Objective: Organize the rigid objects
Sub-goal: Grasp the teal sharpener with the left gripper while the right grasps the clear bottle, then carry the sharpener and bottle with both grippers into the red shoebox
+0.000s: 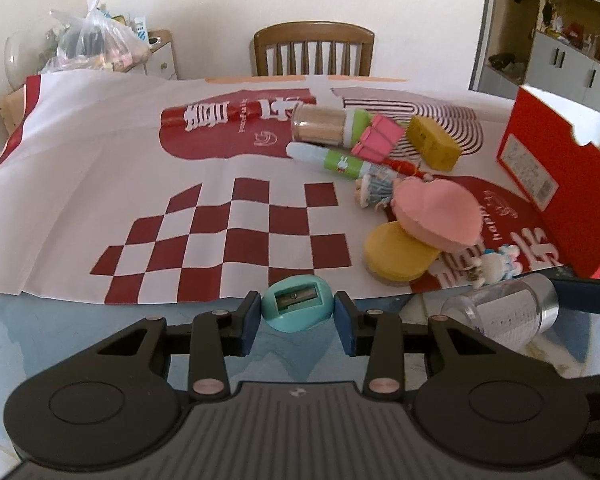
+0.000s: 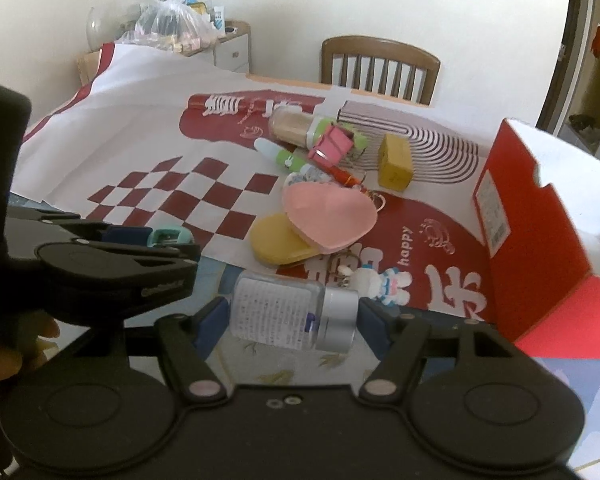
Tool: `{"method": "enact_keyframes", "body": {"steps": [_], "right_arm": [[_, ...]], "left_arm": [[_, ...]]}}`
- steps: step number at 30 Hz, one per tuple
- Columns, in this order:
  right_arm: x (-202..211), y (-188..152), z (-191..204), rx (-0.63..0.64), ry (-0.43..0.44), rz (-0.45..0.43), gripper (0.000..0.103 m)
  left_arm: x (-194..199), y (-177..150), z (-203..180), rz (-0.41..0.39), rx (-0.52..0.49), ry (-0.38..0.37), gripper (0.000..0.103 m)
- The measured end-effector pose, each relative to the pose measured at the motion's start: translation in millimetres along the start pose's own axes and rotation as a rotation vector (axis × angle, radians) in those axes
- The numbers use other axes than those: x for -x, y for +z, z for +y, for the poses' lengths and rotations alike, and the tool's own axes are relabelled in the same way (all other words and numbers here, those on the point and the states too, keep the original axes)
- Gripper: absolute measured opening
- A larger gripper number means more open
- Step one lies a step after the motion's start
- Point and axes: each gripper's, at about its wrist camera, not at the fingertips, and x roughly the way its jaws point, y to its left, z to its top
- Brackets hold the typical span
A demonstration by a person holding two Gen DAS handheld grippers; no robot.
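My left gripper [image 1: 296,316] is shut on a teal pencil sharpener [image 1: 298,304] at the table's near edge; the sharpener also shows in the right wrist view [image 2: 171,237]. My right gripper [image 2: 290,318] is shut on a clear bottle with a silver cap [image 2: 296,310], held lying sideways; the bottle also shows in the left wrist view [image 1: 504,314]. A red open box [image 2: 540,216] stands at the right. Loose items lie on the red-and-white sheet: a pink heart case [image 2: 328,216], a yellow round case [image 2: 278,244], a yellow block [image 2: 396,162] and a toothpick jar [image 2: 292,124].
A bunny keychain [image 2: 384,282], a pink binder clip [image 2: 332,146] and a green-white tube [image 2: 284,158] lie among the items. A wooden chair [image 1: 312,50] stands behind the table. A plastic bag [image 1: 96,40] sits on a cabinet at the back left.
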Motion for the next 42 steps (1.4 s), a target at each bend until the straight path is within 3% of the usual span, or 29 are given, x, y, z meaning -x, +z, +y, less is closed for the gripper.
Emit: {"method": "enact_keyframes", "body": {"steps": [12, 23, 30, 42], "right_arm": [[57, 7, -25, -0.065, -0.042, -0.04, 0.069], [110, 28, -69, -0.111, -0.115, -0.112, 0.069], [121, 35, -111, -0.136, -0.146, -0.118, 0.069], [116, 34, -215, -0.124, -0.182, -0.111, 0.069]], "left_arm": [[58, 16, -14, -0.055, -0.06, -0.073, 0.039], [105, 50, -55, -0.133, -0.185, -0.179, 0.039], [107, 71, -88, -0.125, -0.206, -0.262, 0.039], [88, 104, -180, -0.112, -0.209, -0.277, 0.039]]}}
